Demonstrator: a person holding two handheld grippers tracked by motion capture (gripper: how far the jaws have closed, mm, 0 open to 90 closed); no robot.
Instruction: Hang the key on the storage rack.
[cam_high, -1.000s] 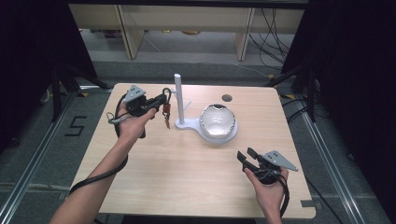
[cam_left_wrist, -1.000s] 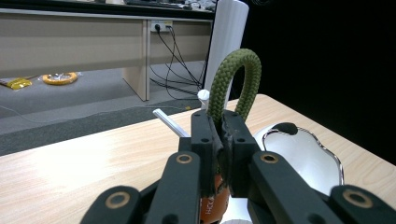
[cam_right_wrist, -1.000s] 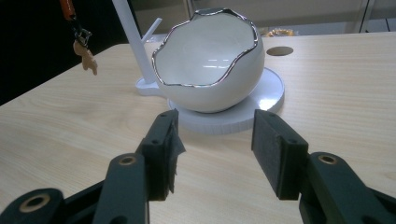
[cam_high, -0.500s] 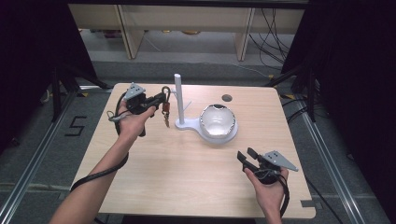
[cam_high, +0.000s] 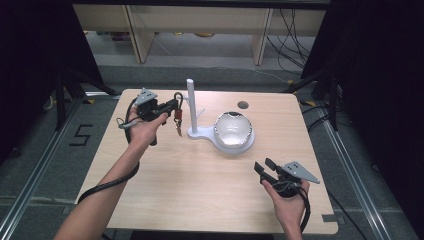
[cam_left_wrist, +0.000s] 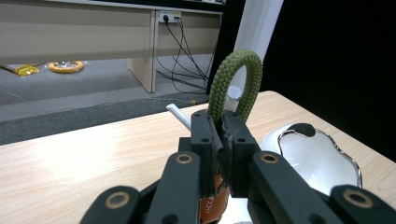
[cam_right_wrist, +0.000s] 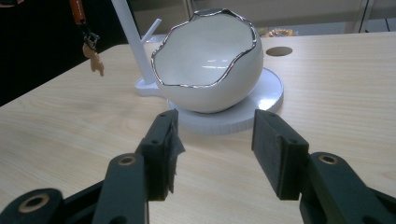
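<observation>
My left gripper (cam_high: 172, 105) is shut on a keychain with a green rope loop (cam_left_wrist: 235, 79) that stands up between the jaws. Its orange strap and small key charm (cam_high: 178, 124) hang below, just left of the white post (cam_high: 191, 105). The post carries a short side peg (cam_left_wrist: 178, 116) and rises from a white stand. A white egg-shaped bowl (cam_high: 233, 129) with a silver rim sits on the stand's round base (cam_right_wrist: 271, 88). My right gripper (cam_high: 266, 166) is open near the table's front right, aimed at the bowl (cam_right_wrist: 210, 60), nothing between its pads (cam_right_wrist: 273, 149).
The light wood table (cam_high: 190, 185) has a small round hole (cam_high: 243, 105) near its far edge. Beyond the table lie a grey floor, shelving legs and loose cables. Dark curtains flank both sides. Broad bare tabletop lies between the two grippers.
The left gripper with the keychain has edged slightly toward the post. The right gripper has stayed put.
</observation>
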